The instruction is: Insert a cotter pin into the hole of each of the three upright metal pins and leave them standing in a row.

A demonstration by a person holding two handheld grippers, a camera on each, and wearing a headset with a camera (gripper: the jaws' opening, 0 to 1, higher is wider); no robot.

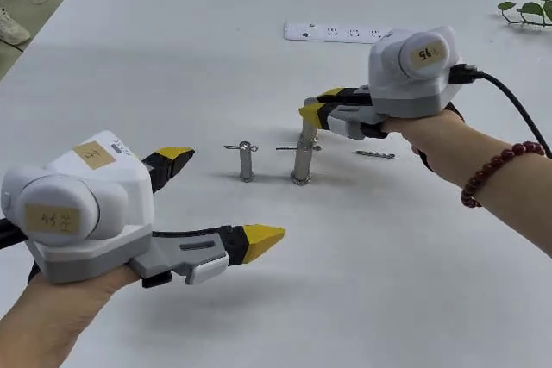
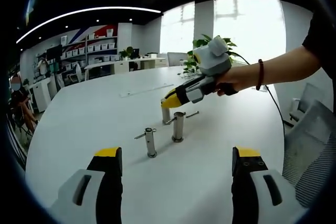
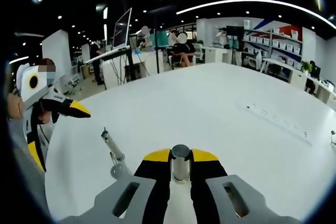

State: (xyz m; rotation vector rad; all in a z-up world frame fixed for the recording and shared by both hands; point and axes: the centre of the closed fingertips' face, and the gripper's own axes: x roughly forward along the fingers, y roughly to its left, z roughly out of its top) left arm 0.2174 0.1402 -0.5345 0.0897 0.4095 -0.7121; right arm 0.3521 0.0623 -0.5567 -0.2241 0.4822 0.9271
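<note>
Right gripper [image 1: 312,111] fingers are clamping a pin [image 3: 180,163]; left gripper [image 1: 226,196], at its 8 o'clock, is hovering wide-open over bare desk [image 1: 345,282].

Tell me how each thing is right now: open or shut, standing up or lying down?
Left gripper: open, holding nothing.
Right gripper: fingers shut on the third metal pin.
First metal pin: upright, first cotter pin through it.
Middle metal pin: upright, second cotter pin through it.
Third metal pin: upright, no cotter pin visible in it.
Loose cotter pin: lying flat on the table.
</note>
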